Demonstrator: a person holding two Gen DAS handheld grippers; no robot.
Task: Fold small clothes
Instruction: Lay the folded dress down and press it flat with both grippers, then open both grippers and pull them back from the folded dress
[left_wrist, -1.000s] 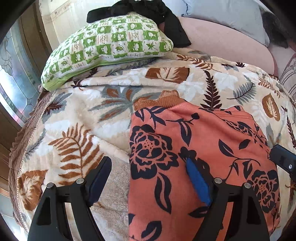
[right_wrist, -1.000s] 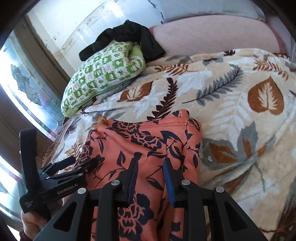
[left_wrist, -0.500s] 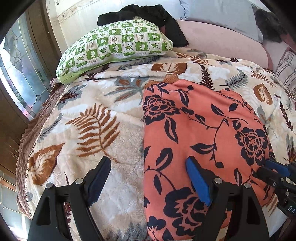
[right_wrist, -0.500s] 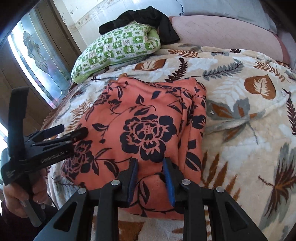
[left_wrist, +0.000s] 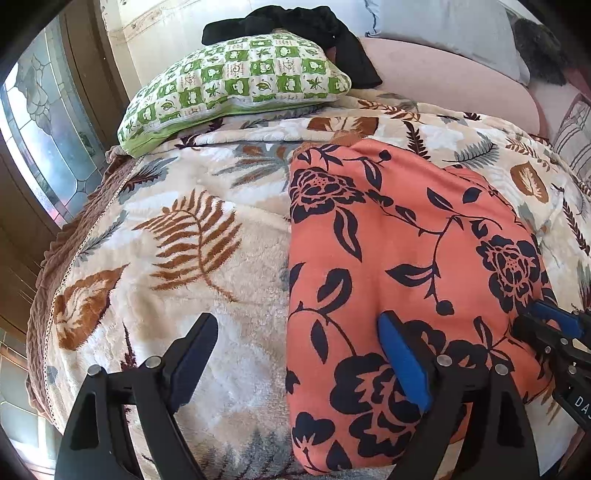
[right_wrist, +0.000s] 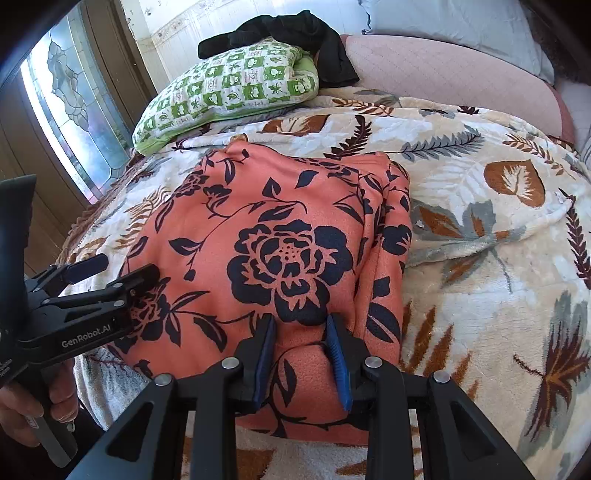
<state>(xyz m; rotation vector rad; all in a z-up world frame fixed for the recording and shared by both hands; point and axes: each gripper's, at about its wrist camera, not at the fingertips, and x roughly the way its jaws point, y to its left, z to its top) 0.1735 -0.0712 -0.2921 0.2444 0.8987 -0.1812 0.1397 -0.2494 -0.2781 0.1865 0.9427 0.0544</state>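
Note:
A small orange garment with dark flower print (left_wrist: 399, 266) lies folded on the leaf-patterned blanket (left_wrist: 192, 236); it also shows in the right wrist view (right_wrist: 280, 251). My left gripper (left_wrist: 299, 354) is open wide over the garment's near left edge, holding nothing. Its right blue pad (left_wrist: 402, 358) rests over the cloth. My right gripper (right_wrist: 301, 354) is partly closed, and a fold of the garment's near edge sits between its pads. The left gripper (right_wrist: 110, 273) appears at the left of the right wrist view, the right gripper (left_wrist: 546, 325) at the right of the left wrist view.
A green checked pillow (left_wrist: 236, 81) lies at the far side with a black garment (left_wrist: 306, 26) on it. A pink cushion (right_wrist: 443, 70) sits behind. A stained-glass window (right_wrist: 70, 96) is on the left, past the bed's edge (left_wrist: 48, 258).
Both grippers have drawn back toward the near edge of the bed. The garment now lies flat and more of it is in view. The left gripper stayed open.

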